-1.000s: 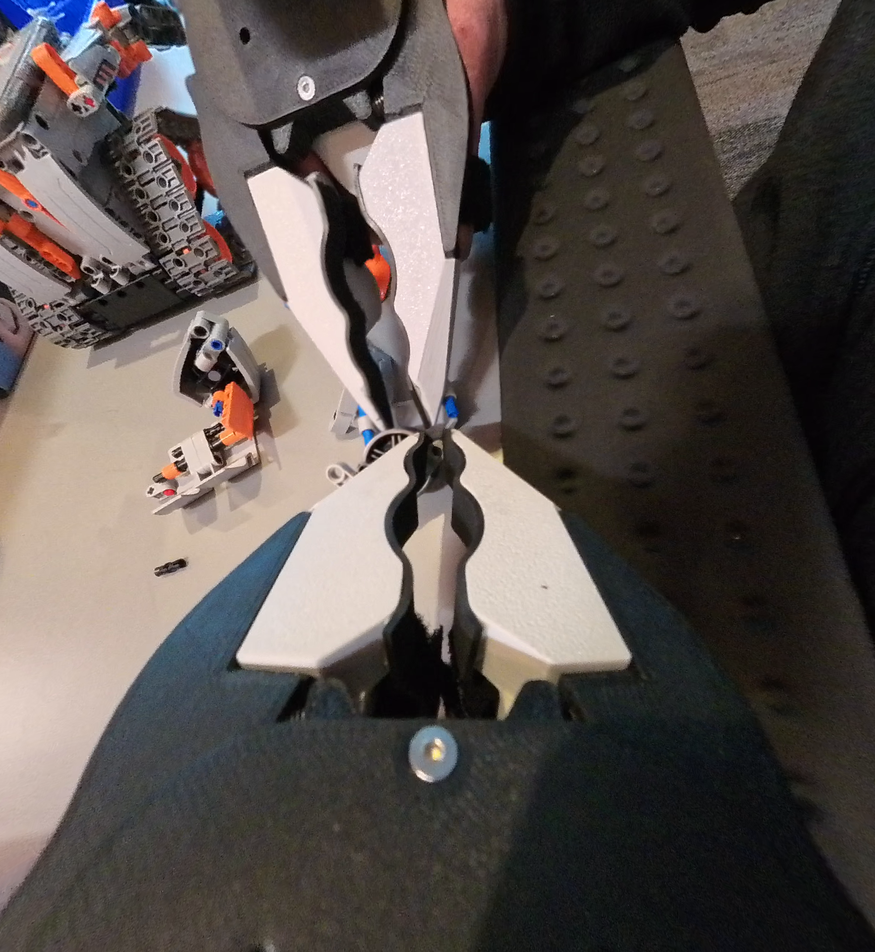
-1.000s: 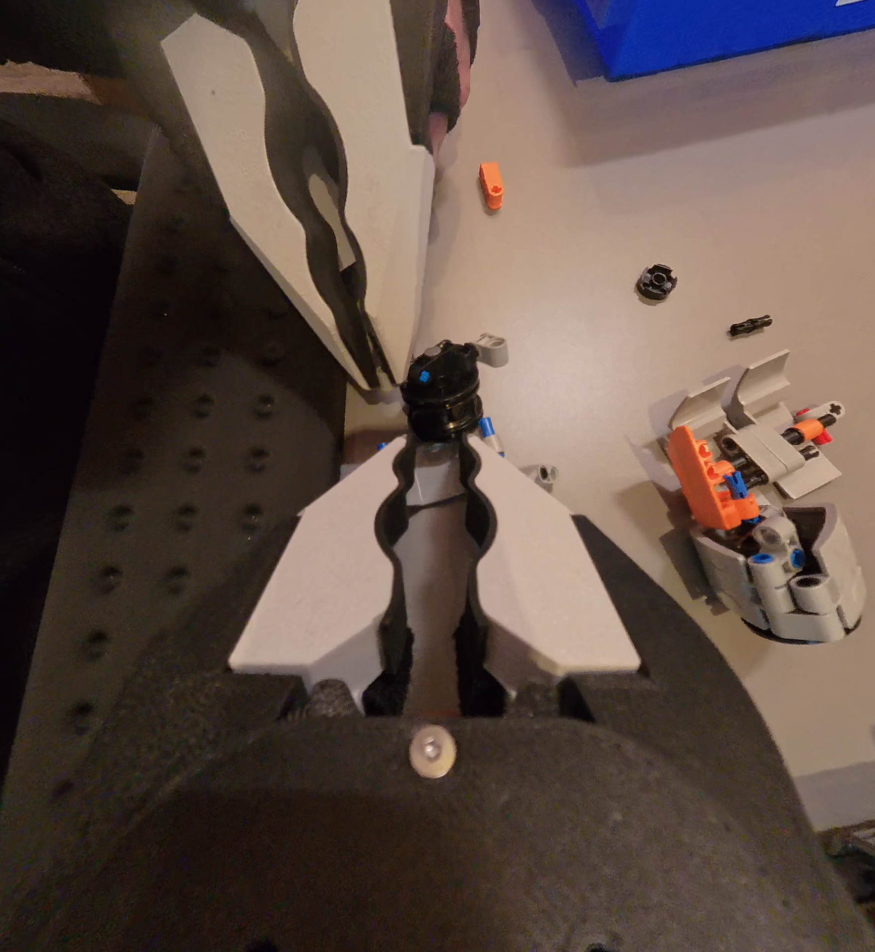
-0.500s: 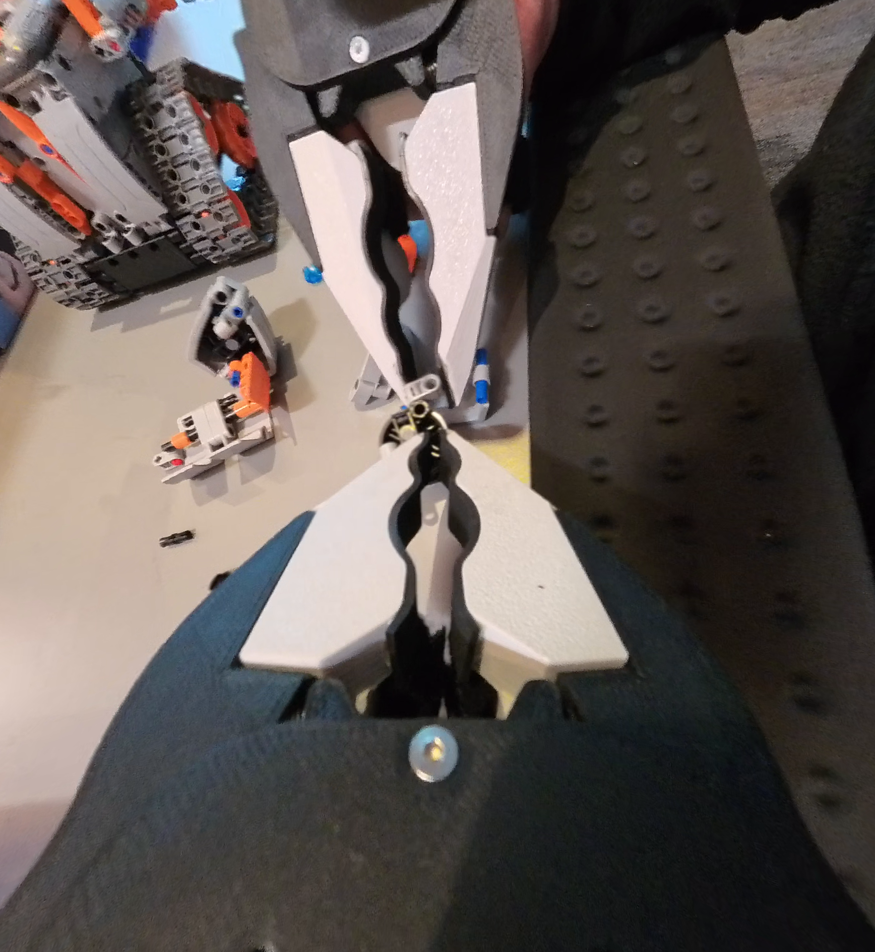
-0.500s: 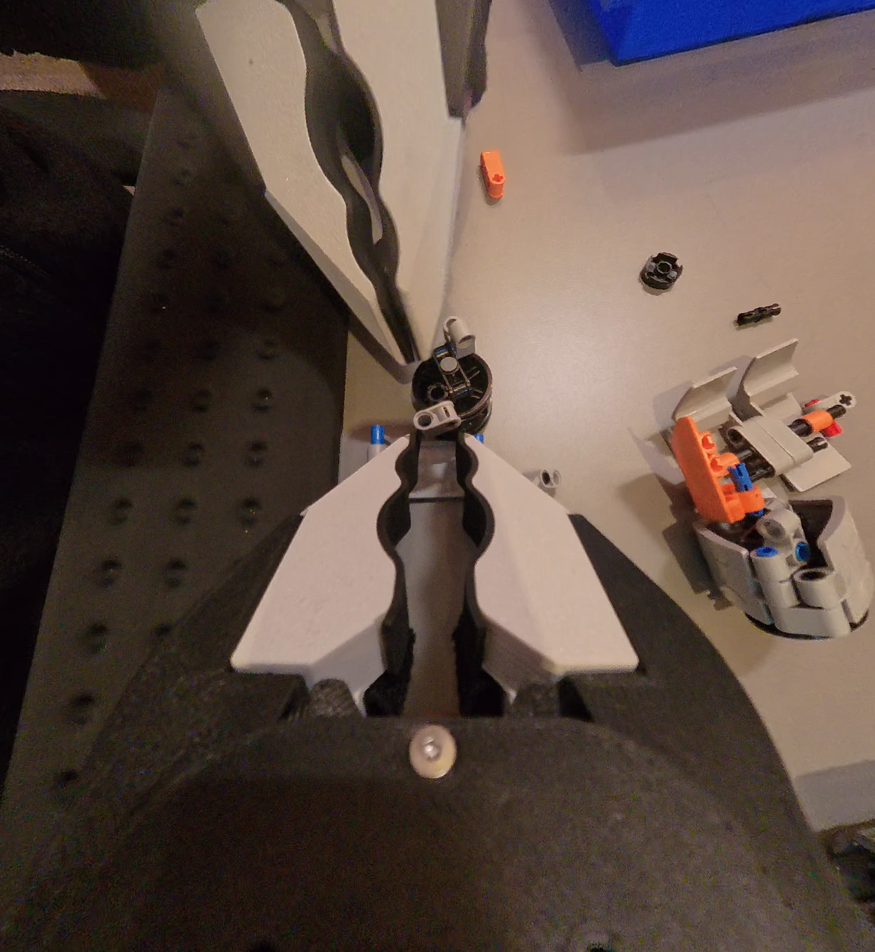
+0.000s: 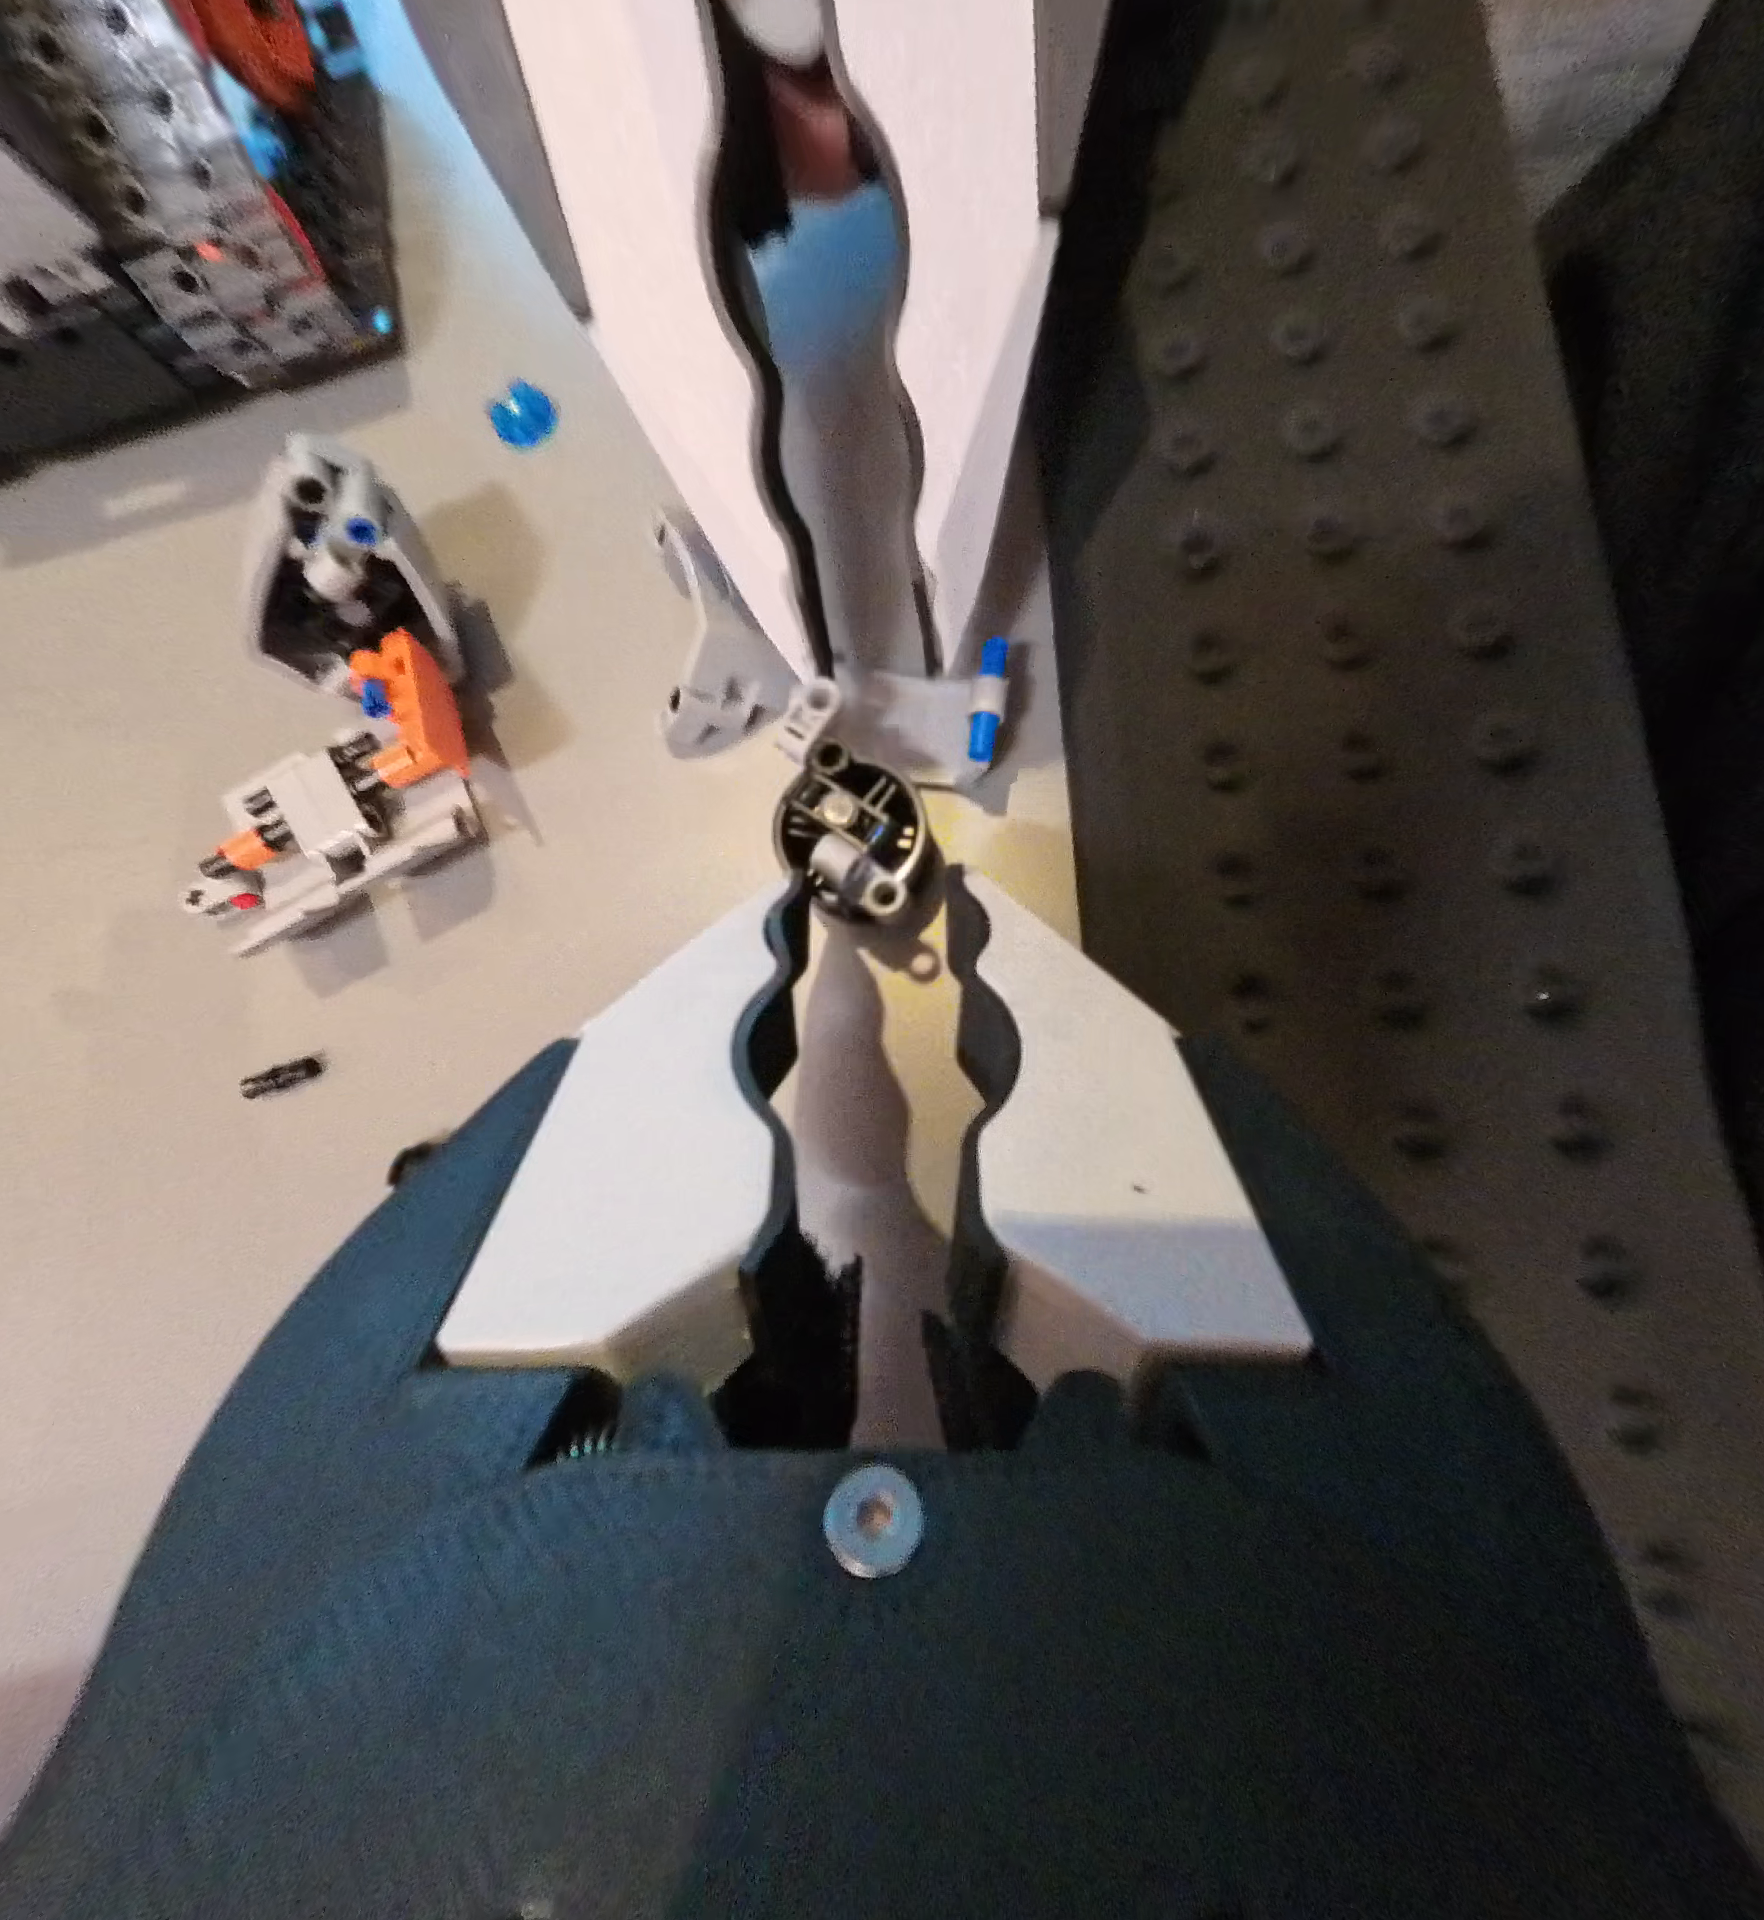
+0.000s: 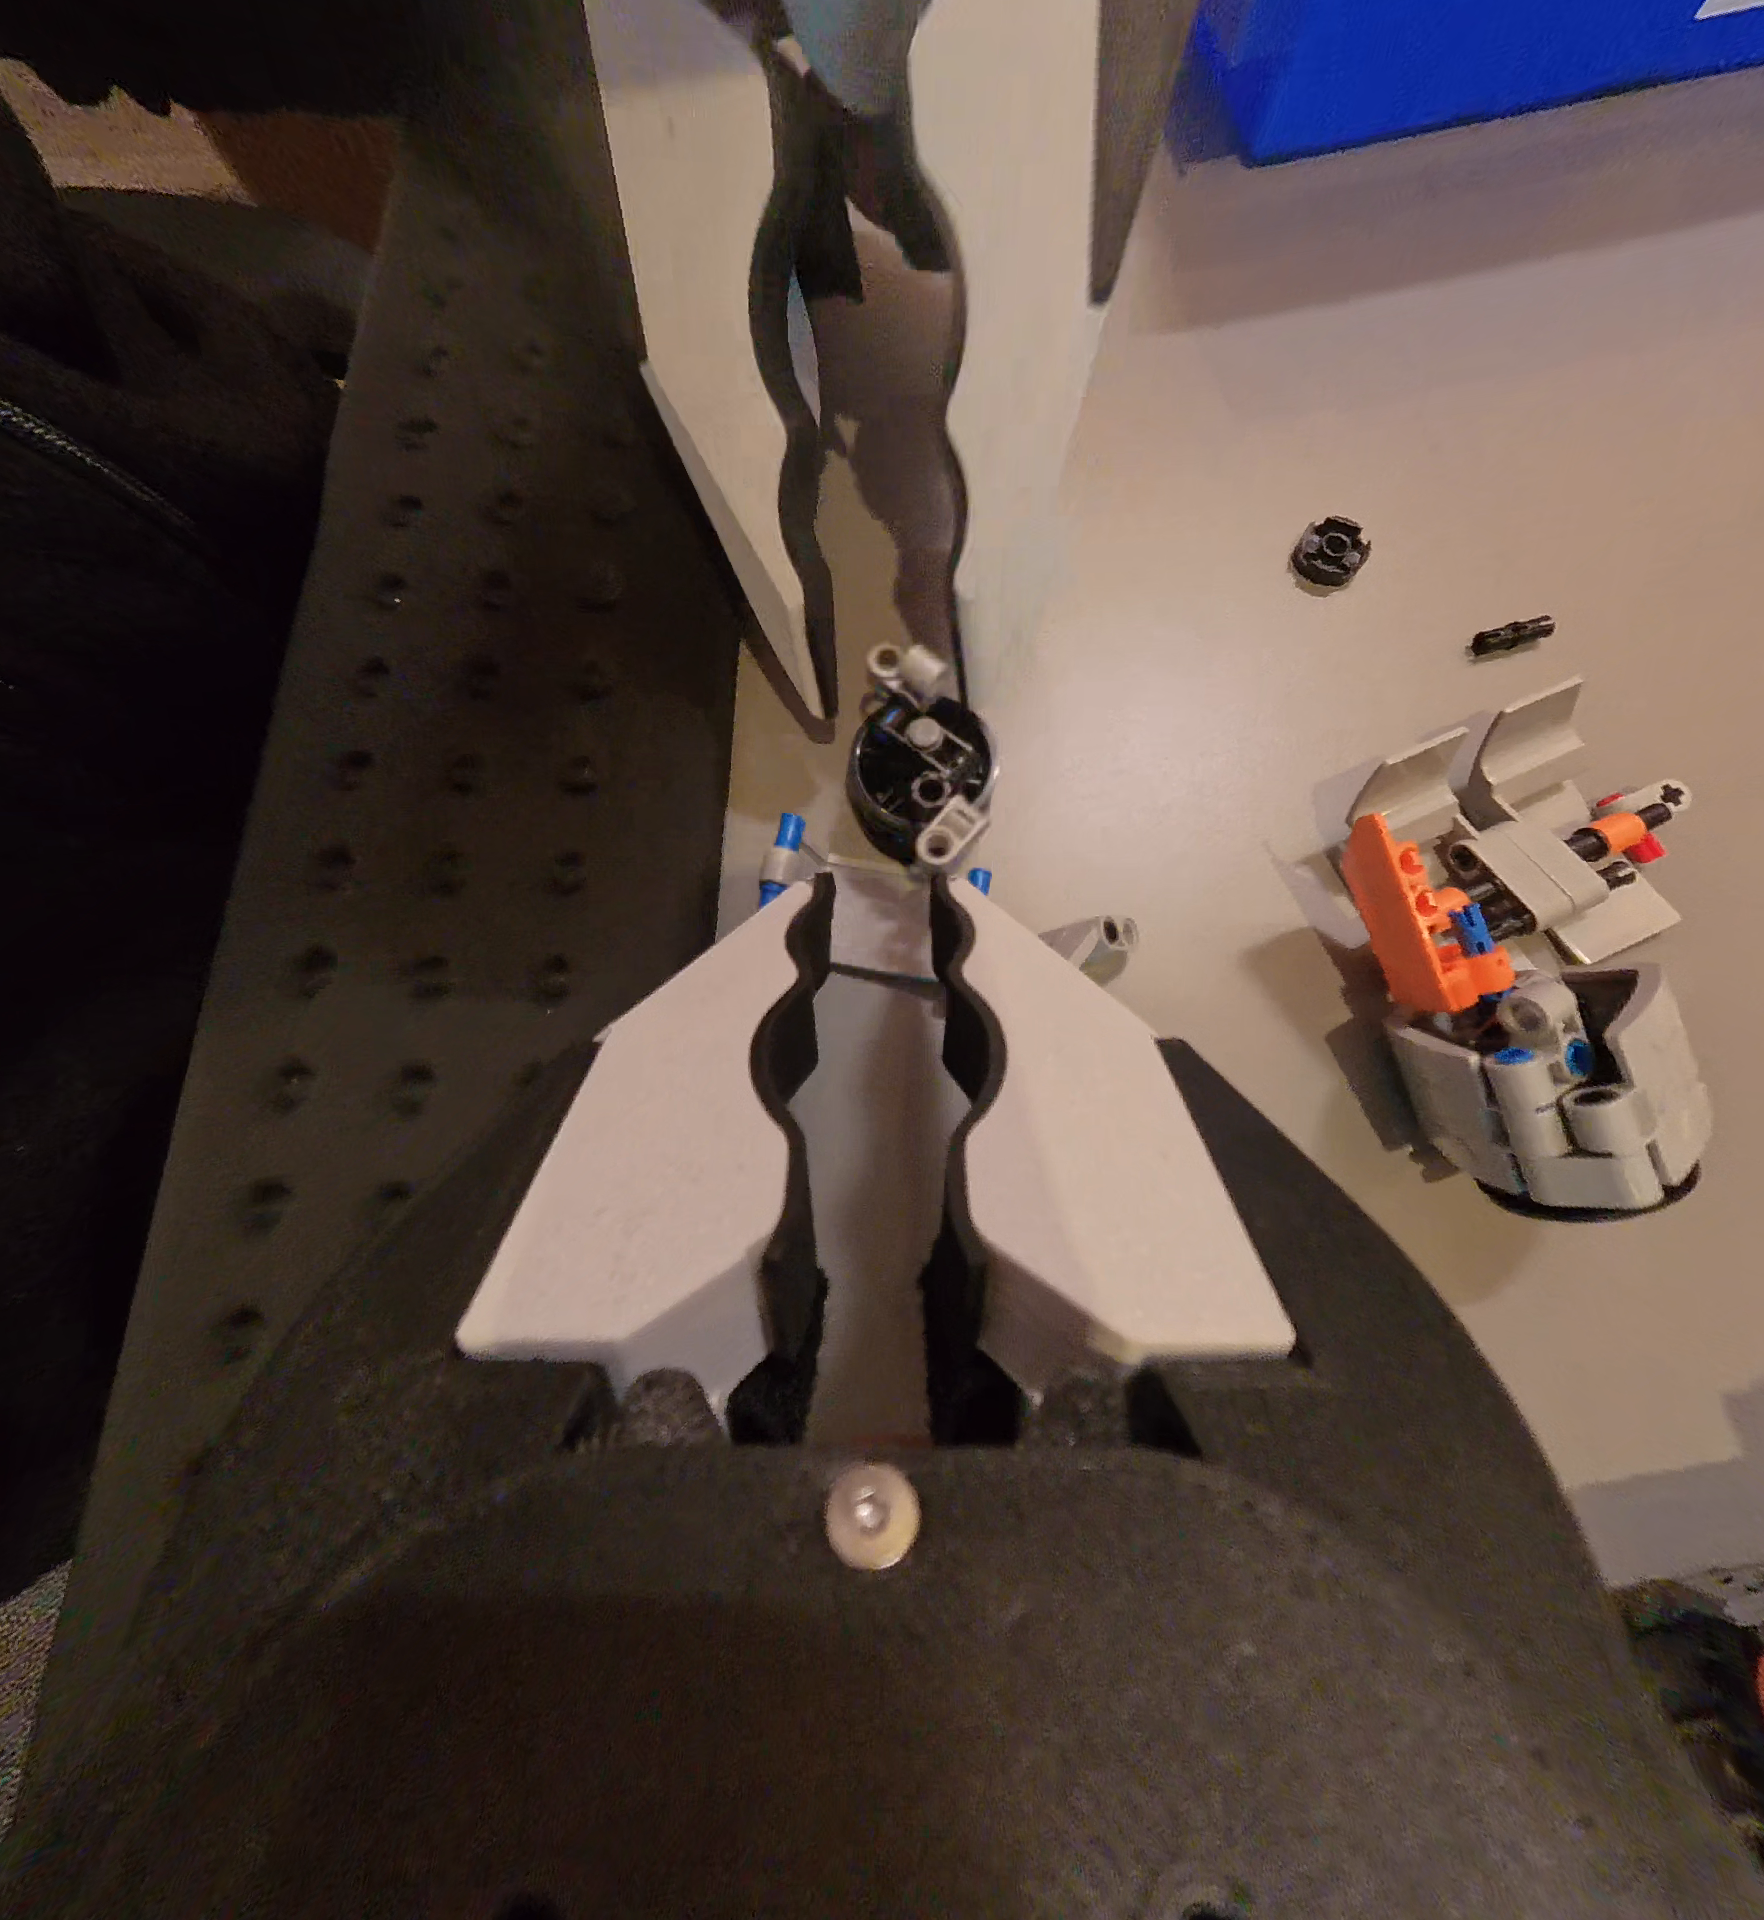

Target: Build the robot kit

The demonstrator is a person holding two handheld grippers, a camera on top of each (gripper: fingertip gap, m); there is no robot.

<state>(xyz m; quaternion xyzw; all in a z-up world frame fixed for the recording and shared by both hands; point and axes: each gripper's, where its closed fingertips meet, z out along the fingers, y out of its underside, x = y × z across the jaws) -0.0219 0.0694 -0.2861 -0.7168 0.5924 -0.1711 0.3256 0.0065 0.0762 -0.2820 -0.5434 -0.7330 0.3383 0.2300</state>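
Note:
My right gripper (image 6: 883,885) is shut on a flat grey panel piece (image 6: 873,935) with blue pins (image 6: 782,836). A black round piece (image 6: 919,779) with small grey connectors (image 6: 951,831) sits on the panel's far end, just beyond the right fingertips. My left gripper (image 5: 883,899) faces it from the other side with jaws spread. The black round piece (image 5: 847,831) lies just past its tips and nothing is clamped. In the left wrist view, the right gripper (image 5: 883,675) comes down from the top, holding the panel (image 5: 899,707). The left gripper (image 6: 888,696) shows at the top of the right wrist view.
A grey and orange sub-assembly (image 5: 358,727) (image 6: 1512,956) lies on the beige table. A big tracked model (image 5: 130,208), a blue round stud (image 5: 523,414), a black pin (image 6: 1512,634), a black round part (image 6: 1330,551) and a blue box (image 6: 1480,73) are around. A dark studded strip (image 5: 1325,727) borders the table. My left and right fingertips are right by each other. From the right gripper's tips to the blue round stud (image 5: 523,414) is close to 12 cm.
My left jaws were pinched together at the black round piece and have now spread apart. Both grippers have closed in on each other. The right grip on the panel is unchanged.

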